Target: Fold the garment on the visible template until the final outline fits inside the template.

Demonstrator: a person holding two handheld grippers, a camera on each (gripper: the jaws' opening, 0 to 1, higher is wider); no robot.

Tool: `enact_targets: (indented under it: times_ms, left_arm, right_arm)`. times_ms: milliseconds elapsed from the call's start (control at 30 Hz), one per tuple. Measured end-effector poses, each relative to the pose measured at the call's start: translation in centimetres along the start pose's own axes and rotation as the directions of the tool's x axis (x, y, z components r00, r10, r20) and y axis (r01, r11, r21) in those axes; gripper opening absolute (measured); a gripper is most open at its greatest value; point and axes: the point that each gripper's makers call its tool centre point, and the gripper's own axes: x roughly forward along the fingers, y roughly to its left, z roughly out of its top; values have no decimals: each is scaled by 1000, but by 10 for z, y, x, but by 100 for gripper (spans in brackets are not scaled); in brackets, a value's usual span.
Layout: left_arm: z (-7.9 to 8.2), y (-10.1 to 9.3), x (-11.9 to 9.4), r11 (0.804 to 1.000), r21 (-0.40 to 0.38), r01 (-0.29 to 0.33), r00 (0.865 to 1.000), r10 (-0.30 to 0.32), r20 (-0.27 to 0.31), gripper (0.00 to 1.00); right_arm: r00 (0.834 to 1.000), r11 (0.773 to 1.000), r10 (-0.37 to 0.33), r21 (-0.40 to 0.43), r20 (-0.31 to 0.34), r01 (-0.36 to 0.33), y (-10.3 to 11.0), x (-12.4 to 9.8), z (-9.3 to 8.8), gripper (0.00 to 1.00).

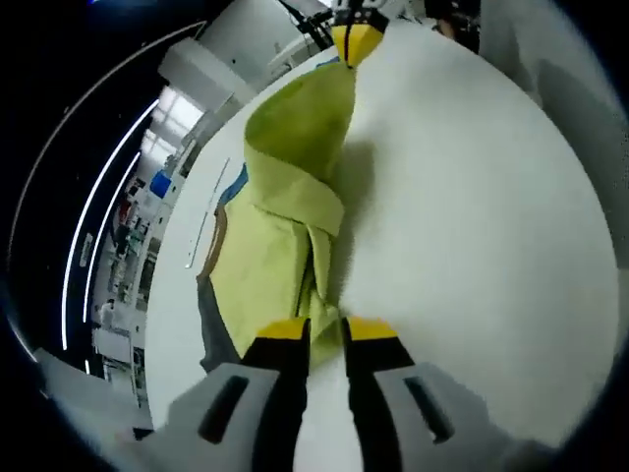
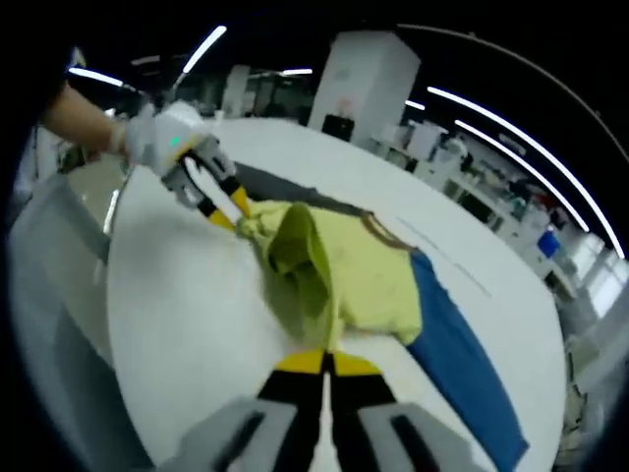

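Note:
A yellow-green garment (image 1: 295, 187) with a blue part (image 2: 457, 369) and a dark grey part (image 2: 285, 187) lies on a white table (image 1: 472, 216), its yellow cloth lifted in a fold. My left gripper (image 1: 326, 330) is shut on one edge of the yellow cloth. In the right gripper view, my left gripper (image 2: 228, 208) pinches the far corner, held by a person's gloved hand (image 2: 162, 138). My right gripper (image 2: 325, 363) is shut on the near edge. From the left gripper view, my right gripper (image 1: 354, 41) grips the cloth's far end. A thin template line (image 2: 452, 261) runs on the table beside the garment.
The table's rounded edge (image 2: 108, 295) curves near the left gripper, with grey floor beyond. A white pillar (image 2: 359, 79) and workbenches (image 2: 511, 187) stand behind the table. Bare table surface (image 1: 491, 295) spreads to the right of the garment in the left gripper view.

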Motion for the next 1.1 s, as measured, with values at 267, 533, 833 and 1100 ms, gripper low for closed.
enact_targets:
  times_ms: [267, 533, 833, 1100]
  left_arm:
    - [-1, 3, -1, 1000, 18, 3, 999, -3, -38, 0]
    - [8, 45, -21, 976, -204, -69, 996, 78, 40, 0]
    - [22, 99, -35, 913, -396, -100, 980, 158, 118, 0]
    - [21, 129, -23, 833, -545, -92, 967, 205, 150, 0]
  right_arm:
    - [1000, 1000, -7, 7, 4, 7, -3, 0, 0, 0]
    - [1000, 1000, -24, 19, 6, 24, -7, -4, 1, 0]
    - [999, 999, -46, 22, -14, 46, -17, -7, -7, 0]
    - [998, 998, -61, 30, -30, 61, -23, -12, -14, 0]
